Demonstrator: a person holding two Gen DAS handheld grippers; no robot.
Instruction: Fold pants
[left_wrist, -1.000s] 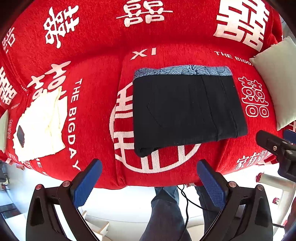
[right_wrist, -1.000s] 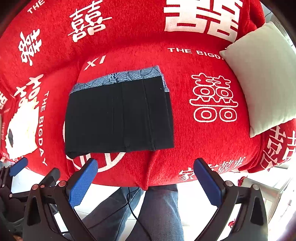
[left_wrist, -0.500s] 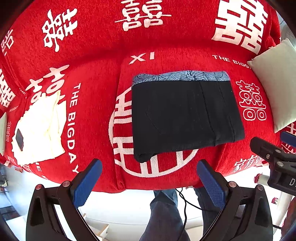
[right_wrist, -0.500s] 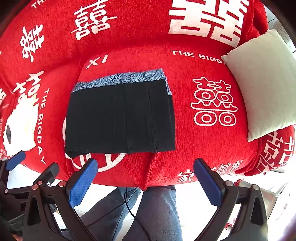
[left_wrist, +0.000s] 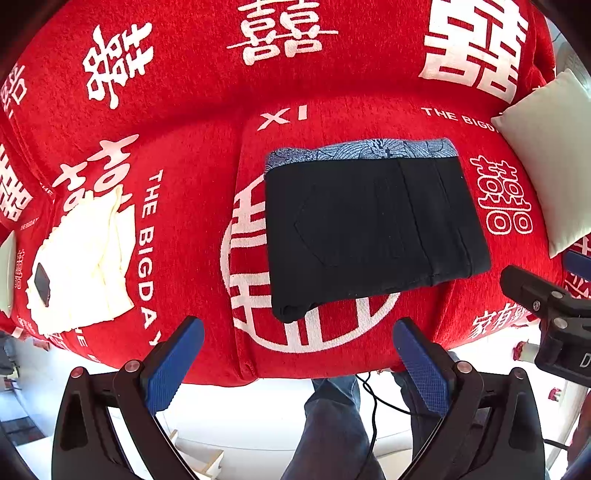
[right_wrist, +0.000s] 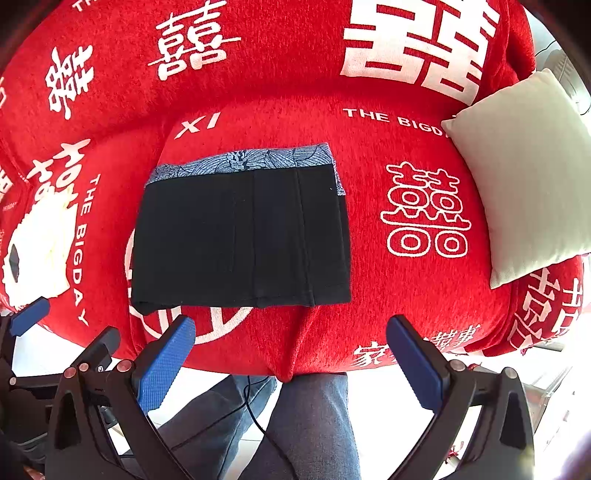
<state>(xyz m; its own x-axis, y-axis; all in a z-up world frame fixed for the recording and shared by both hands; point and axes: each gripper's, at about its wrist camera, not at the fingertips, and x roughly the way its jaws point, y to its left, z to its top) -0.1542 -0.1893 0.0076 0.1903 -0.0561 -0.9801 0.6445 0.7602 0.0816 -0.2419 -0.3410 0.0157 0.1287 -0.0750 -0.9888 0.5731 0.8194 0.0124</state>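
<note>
black gripper (left_wrist: 295, 354) frames, blue textured pads (left_wrist: 173, 363), silver screws, blue jeans (right_wrist: 314, 424)

Over the last second the folded black fabric pants (left_wrist: 369, 232) have slid lower in the left wrist view and sit nearer the left claw (left_wrist: 295, 354). The right claw (right_wrist: 291, 350) has crept further into that view's right edge, both claws remaining spread wide

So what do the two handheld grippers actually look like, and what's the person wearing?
Both match: the left gripper and right gripper have black angular plastic frames with silver rivets at the joints, each carrying two flat blue fingers with a fine dimpled grip texture. A thin black cable dangles below. The person wears blue denim jeans.
</note>
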